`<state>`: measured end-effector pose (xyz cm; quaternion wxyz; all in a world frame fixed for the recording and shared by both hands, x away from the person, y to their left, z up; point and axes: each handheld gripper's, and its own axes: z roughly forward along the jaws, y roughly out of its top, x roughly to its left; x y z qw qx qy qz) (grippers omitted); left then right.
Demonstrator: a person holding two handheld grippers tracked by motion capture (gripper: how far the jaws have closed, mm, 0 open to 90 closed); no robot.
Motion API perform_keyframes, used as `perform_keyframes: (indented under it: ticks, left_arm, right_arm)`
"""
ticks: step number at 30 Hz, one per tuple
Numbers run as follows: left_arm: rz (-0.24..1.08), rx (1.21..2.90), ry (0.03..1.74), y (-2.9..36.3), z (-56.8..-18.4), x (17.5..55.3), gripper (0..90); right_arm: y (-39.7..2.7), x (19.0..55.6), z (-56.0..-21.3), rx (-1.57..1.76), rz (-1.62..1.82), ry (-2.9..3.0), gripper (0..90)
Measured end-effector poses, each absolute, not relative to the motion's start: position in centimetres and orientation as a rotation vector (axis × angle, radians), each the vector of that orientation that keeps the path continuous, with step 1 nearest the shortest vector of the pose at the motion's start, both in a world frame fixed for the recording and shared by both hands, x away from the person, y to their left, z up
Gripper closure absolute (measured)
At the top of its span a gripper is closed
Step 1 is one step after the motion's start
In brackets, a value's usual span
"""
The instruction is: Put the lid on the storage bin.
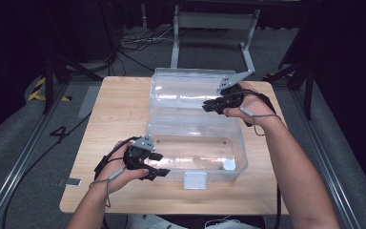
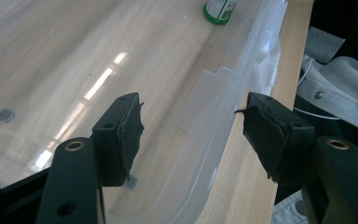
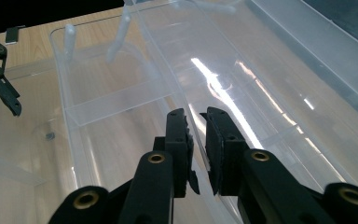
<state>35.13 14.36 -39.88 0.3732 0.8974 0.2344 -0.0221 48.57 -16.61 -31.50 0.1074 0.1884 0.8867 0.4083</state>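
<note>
A clear plastic box (image 1: 242, 143) stands on the wooden table (image 1: 119, 109) with its lid (image 1: 186, 88) thrown back. A small white bottle (image 1: 228, 165) with a green band (image 2: 220, 9) rests in the box's near right corner. My left gripper (image 1: 158, 164) is open at the near left corner. In the left gripper view its jaws (image 2: 193, 126) straddle the front wall (image 2: 223, 121), one inside and one outside, not touching. My right gripper (image 1: 208, 106) reaches in from the right, and its pads (image 3: 196, 135) are shut on the lid's thin edge (image 3: 186, 107).
A flat latch tab (image 1: 195, 181) hangs from the box's front wall close to the table's near edge. Behind the table stand a metal frame (image 1: 214, 21) and loose cables (image 1: 138, 40) on the floor. Bare wood lies left of the box.
</note>
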Motion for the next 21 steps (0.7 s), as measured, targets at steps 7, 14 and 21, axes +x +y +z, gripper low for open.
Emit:
perform_keyframes:
  ticks: [7,14,21]
  left_arm:
    - [-0.063,2.341,0.581,13.58,-40.40,35.01,38.5]
    - [-0.040,2.380,0.584,13.47,-40.44,34.96,43.4]
    - [-0.033,2.431,0.581,13.49,-40.61,34.89,56.0]
  right_arm:
    - [-16.60,48.54,-31.50,0.557,1.201,2.611,79.7]
    - [-16.57,48.53,-31.51,0.547,1.199,2.608,79.7]
    - [-16.56,48.54,-31.53,0.546,1.199,2.606,79.7]
